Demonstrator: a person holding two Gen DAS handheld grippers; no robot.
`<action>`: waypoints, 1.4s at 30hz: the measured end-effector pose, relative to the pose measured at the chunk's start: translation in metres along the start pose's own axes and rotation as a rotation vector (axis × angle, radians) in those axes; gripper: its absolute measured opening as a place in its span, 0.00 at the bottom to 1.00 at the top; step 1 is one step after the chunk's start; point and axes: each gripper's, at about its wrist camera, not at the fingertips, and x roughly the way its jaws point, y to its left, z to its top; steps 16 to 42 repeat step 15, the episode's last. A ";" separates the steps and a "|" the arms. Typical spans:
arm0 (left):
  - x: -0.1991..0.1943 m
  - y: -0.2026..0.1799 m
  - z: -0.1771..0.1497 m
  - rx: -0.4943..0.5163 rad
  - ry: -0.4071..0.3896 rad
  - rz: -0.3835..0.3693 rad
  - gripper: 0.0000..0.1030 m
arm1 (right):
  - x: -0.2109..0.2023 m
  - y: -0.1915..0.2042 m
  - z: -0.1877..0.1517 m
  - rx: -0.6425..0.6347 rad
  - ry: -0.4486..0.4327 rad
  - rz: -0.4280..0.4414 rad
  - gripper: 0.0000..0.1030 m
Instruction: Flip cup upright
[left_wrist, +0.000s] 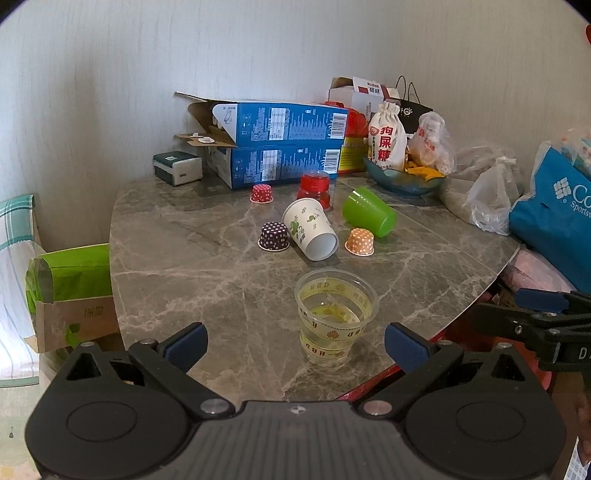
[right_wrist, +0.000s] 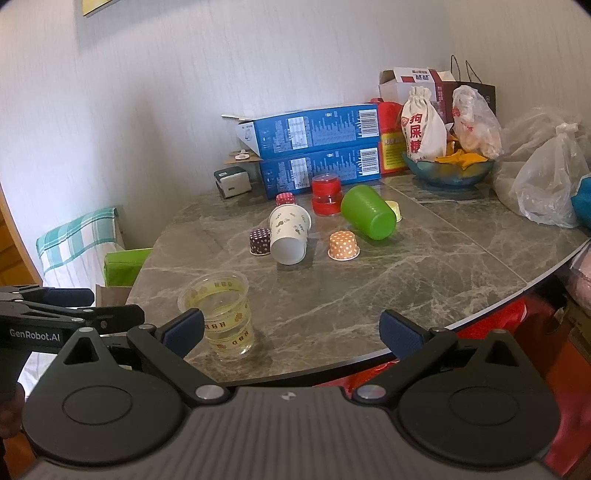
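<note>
The left gripper (left_wrist: 295, 341) has its jaws spread wide and holds nothing; a clear plastic cup (left_wrist: 335, 315) stands upright just ahead of them, slightly toward the right jaw, near the table's (left_wrist: 177, 251) rounded front edge. The right gripper (right_wrist: 291, 334) is likewise wide open and empty, its jaws hanging over that front edge with bare marble ahead. Further forward, the paper cup (left_wrist: 311, 228) lies on its side, mouth facing the jaws, touching a purple dotted cupcake liner (left_wrist: 273, 236). Beyond it to the right a green cup (right_wrist: 368, 212) is tipped over, an orange liner (right_wrist: 344, 245) just beside it. Boxes and bags line the far edge.
</note>
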 end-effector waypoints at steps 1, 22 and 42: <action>0.000 0.000 0.000 0.000 0.001 -0.001 1.00 | 0.000 0.000 0.000 0.000 0.001 0.000 0.99; 0.004 -0.002 0.000 0.025 -0.024 0.007 1.00 | 0.008 -0.003 -0.002 0.006 0.014 -0.001 0.99; 0.004 -0.002 0.000 0.025 -0.024 0.007 1.00 | 0.008 -0.003 -0.002 0.006 0.014 -0.001 0.99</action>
